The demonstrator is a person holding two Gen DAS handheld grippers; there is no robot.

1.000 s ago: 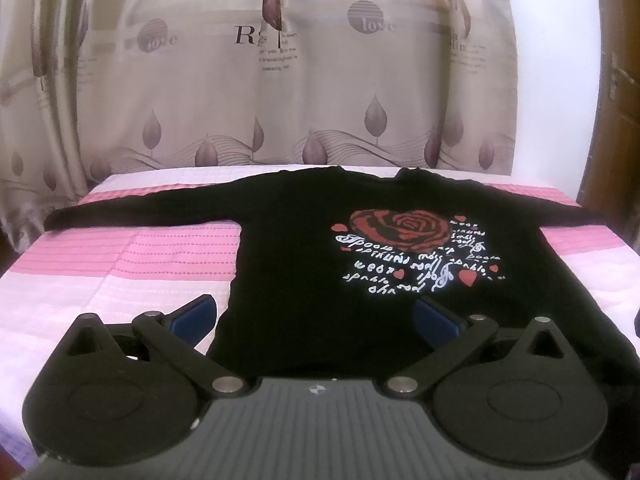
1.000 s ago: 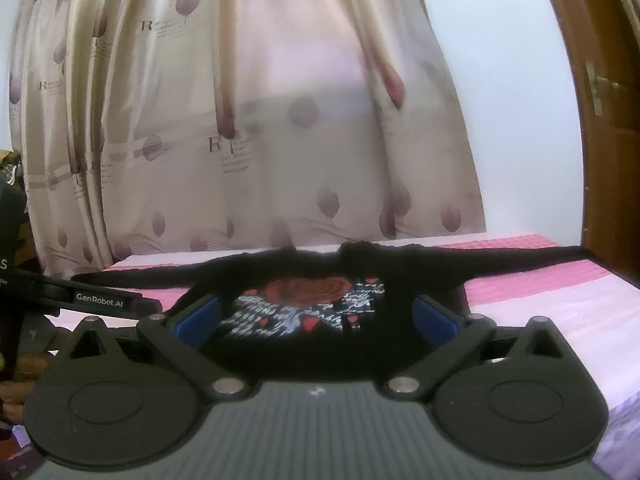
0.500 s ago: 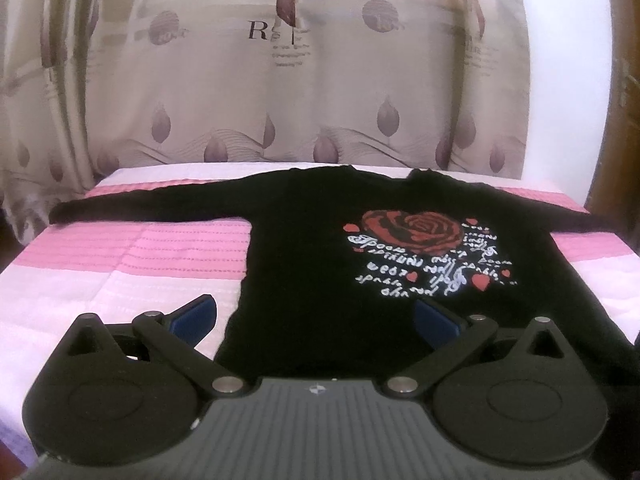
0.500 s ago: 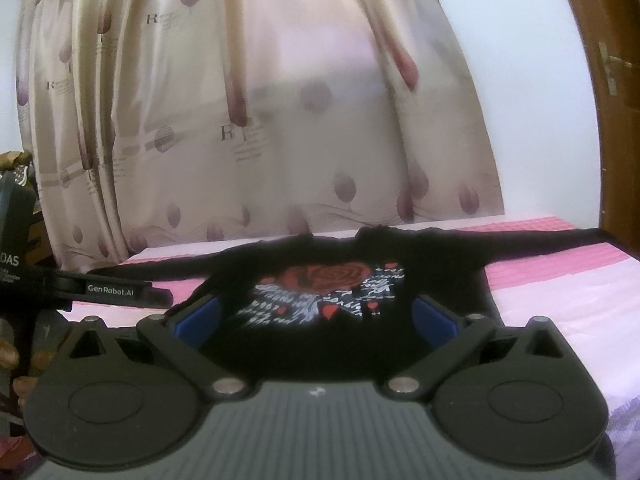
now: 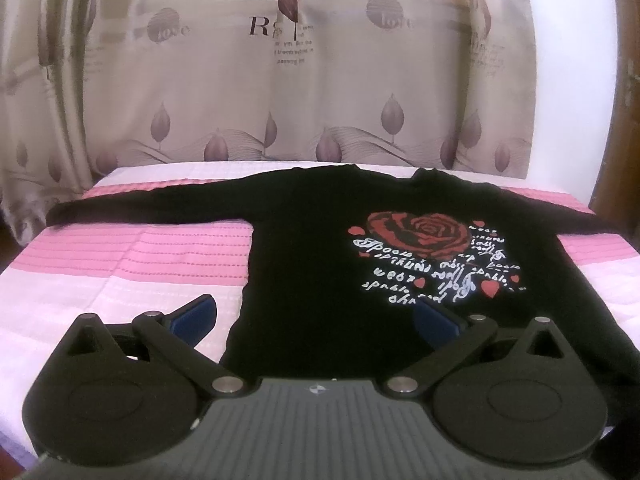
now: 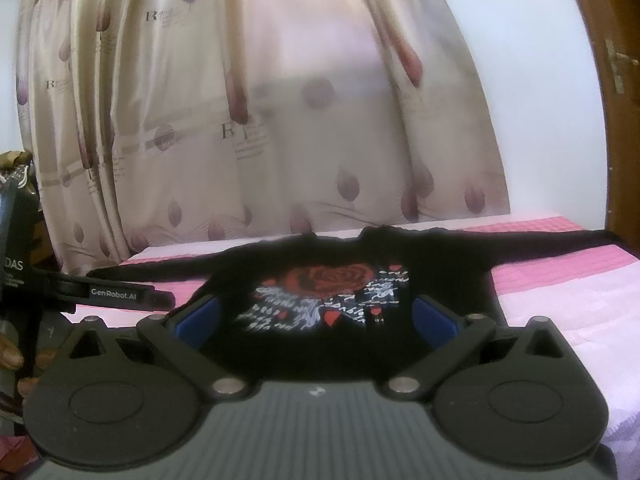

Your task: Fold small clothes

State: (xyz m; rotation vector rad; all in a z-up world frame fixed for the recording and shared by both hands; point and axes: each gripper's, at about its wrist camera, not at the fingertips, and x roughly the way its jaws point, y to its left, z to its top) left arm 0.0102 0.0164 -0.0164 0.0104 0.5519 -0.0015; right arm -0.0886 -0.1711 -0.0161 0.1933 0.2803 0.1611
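Note:
A small black long-sleeved top [image 5: 320, 248] with a red rose and white lettering lies flat on a pink-striped bed [image 5: 132, 256], both sleeves spread wide and its hem toward me. My left gripper [image 5: 316, 318] hovers open over the hem's left part, nothing between its blue pads [image 5: 192, 316]. In the right wrist view the same top [image 6: 440, 264] lies ahead, and my right gripper [image 6: 316, 318] hangs open above its near edge, holding nothing. The left gripper's side [image 6: 116, 294], labelled GenRobot.AI, shows at the left.
A beige curtain [image 5: 304, 80] with leaf prints hangs behind the bed. A white wall [image 6: 532, 80] and a brown wooden door [image 6: 616, 92] stand at the right. The bedcover [image 6: 560, 292] lies bare to the right of the top.
Both views have shifted a little, so the top sits further right and lower in each. Both grippers stayed open.

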